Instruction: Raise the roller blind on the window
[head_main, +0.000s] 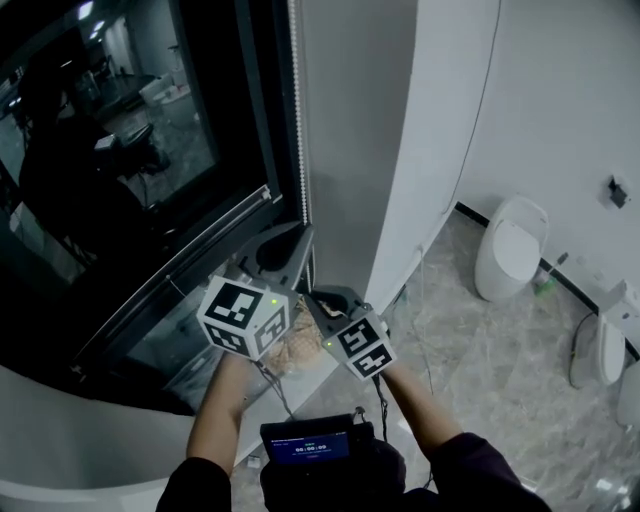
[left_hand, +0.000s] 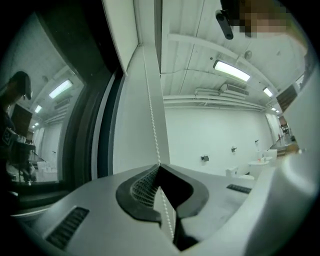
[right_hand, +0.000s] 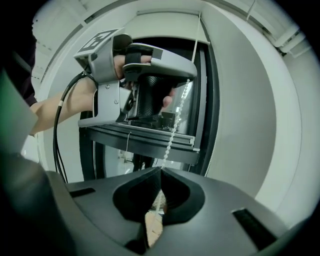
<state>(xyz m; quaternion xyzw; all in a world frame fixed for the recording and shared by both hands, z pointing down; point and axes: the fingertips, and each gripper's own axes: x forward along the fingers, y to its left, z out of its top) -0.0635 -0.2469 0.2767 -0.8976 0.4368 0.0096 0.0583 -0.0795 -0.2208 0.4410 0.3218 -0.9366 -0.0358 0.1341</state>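
Gripping white beaded pull chain (left_hand: 153, 125): left tongs (left_hand: 160, 167), right tongs (right_hand: 161, 170) both clenched on it; dark roller blind (head_main: 110, 170) barely lifted, most raising left.

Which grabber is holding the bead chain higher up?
The left gripper. In the right gripper view it clamps the bead chain up above, while the right gripper pinches the chain lower down.

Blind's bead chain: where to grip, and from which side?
Take a straight hanging stretch of the bead chain, coming in roughly level from the room side so the jaws close across it. It hangs thin and vertical, so the beads likely catch in the grip. The left gripper and right gripper are shut on it this way.
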